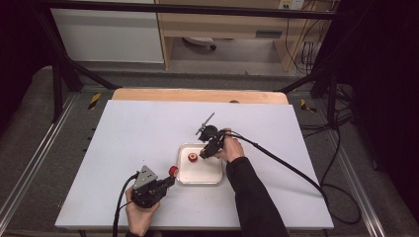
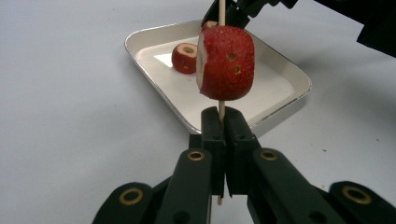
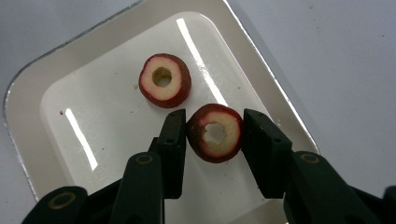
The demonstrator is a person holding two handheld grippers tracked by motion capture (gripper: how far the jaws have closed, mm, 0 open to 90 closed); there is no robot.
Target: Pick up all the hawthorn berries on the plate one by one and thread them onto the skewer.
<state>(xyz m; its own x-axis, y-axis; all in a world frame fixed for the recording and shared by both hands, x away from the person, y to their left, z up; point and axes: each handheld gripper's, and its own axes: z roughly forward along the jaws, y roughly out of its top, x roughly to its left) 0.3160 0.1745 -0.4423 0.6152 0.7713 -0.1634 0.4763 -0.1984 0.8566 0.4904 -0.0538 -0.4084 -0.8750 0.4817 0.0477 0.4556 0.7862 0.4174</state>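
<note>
Fruit pieces going onto a wooden skewer (image 2: 221, 111) look like the work in hand: red-skinned rounds with pale flesh and a hole through the middle. One piece (image 2: 227, 63) already sits on the skewer, which stands upright above the counter (image 1: 138, 133) just beside the near edge of the tray (image 2: 289, 70). The left gripper (image 2: 221, 140) has its jaws closed tight on the stick below that piece, and the person's left hand (image 1: 140, 213) holds it steady at the tray's left corner.

Inside the white tray, the second piece (image 3: 216, 133) sits between the jaws of the right gripper (image 3: 215, 135). Both pads appear to touch its skin on either side, so I take it as gripped, though how firmly is hard to judge. It seems to be at or just above the tray floor; I cannot tell which. A third piece (image 3: 165, 80) lies flat on the tray nearby, apart from the gripper and untouched.

So, by my reading, one piece is threaded, one is being picked up, and one waits. Left to do: carry the gripped round over to the skewer tip, line its hole up, push it down, then repeat with the last one.
</note>
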